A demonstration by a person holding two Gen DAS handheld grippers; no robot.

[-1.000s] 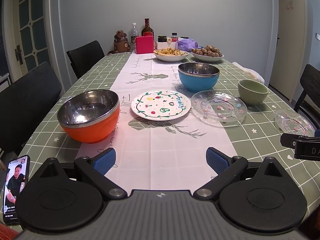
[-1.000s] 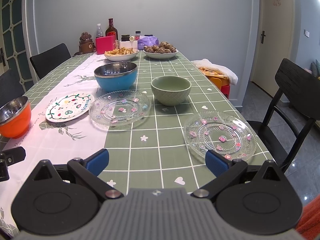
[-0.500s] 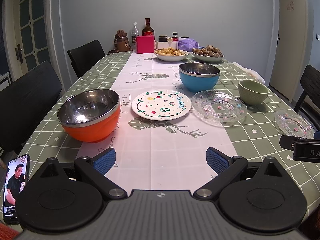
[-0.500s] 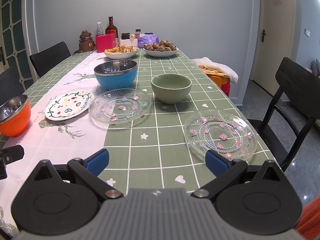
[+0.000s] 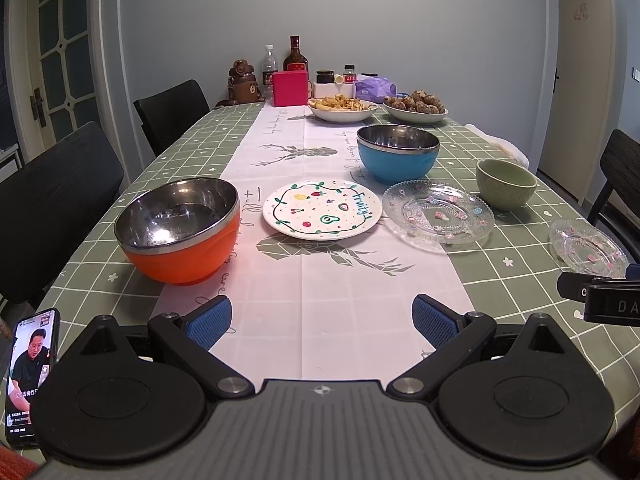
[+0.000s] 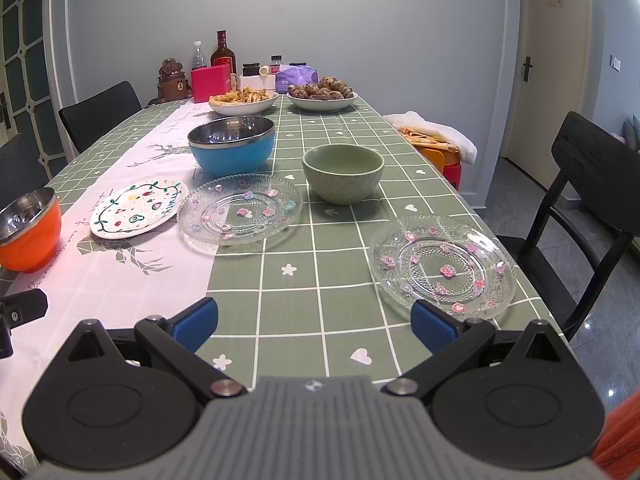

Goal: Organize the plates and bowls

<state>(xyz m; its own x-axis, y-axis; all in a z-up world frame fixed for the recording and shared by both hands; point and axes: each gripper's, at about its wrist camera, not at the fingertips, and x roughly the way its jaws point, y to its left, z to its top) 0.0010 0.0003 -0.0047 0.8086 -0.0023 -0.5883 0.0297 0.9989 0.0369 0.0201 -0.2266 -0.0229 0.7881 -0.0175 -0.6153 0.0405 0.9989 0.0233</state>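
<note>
An orange steel-lined bowl (image 5: 180, 232) (image 6: 28, 232) sits at the left. A white "Fruity" plate (image 5: 322, 208) (image 6: 138, 208) lies mid-table beside a glass plate (image 5: 438, 214) (image 6: 240, 208). A blue bowl (image 5: 398, 154) (image 6: 232, 144) and a green bowl (image 5: 506, 184) (image 6: 344, 174) stand behind them. A second glass plate (image 5: 588, 246) (image 6: 442, 266) lies at the right edge, just ahead of my right gripper's right finger. My left gripper (image 5: 322, 322) is open and empty over the white runner. My right gripper (image 6: 314, 322) is open and empty; it shows in the left wrist view (image 5: 600, 296).
Two food bowls (image 6: 244, 102) (image 6: 322, 98), bottles and a pink box (image 6: 210, 82) stand at the far end. A phone (image 5: 30, 372) lies at the near left corner. Black chairs (image 5: 56, 208) (image 6: 588, 184) flank the table (image 6: 280, 280).
Both grippers have lifted and tilted slightly, so the table objects sit a little lower in view. Nothing on the table has moved.
</note>
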